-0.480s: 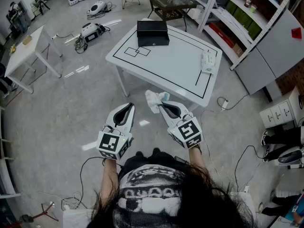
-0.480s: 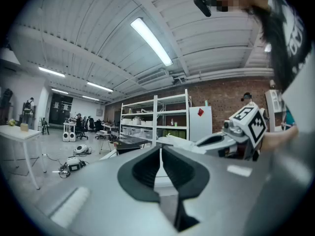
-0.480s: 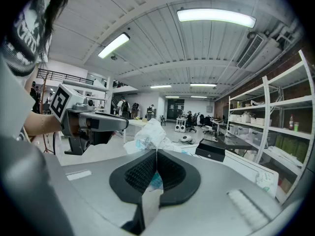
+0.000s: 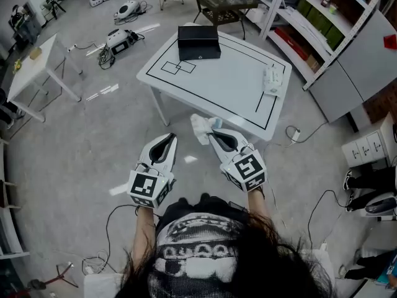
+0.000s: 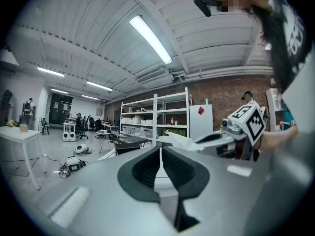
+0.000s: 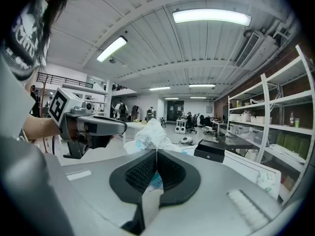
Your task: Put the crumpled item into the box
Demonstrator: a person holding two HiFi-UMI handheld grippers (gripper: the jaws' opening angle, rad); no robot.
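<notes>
Crumpled paper (image 4: 201,129), white with a bit of blue print, hangs in the air just off the near edge of the table (image 4: 231,87), pinched at the tip of the right gripper (image 4: 211,135). In the right gripper view the jaws are closed tight on the lower part of the paper (image 6: 149,137), and the rest of the wad bulges up past the tips. The left gripper (image 4: 168,139) is held just to the left of it, level with the right one; its jaws are pressed together with only a thin slit between them and nothing in them.

The box (image 4: 199,42), black and low, sits at the far end of the white table, well apart from the paper, beside a small drawn rectangle (image 4: 178,67) that hangs off a larger black outline. A white packet (image 4: 272,79) lies at the table's right edge. Shelves (image 4: 322,23) stand to the right of the table, a smaller white table (image 4: 38,67) stands at the far left, and some white devices with cables (image 4: 118,39) lie on the floor between the two.
</notes>
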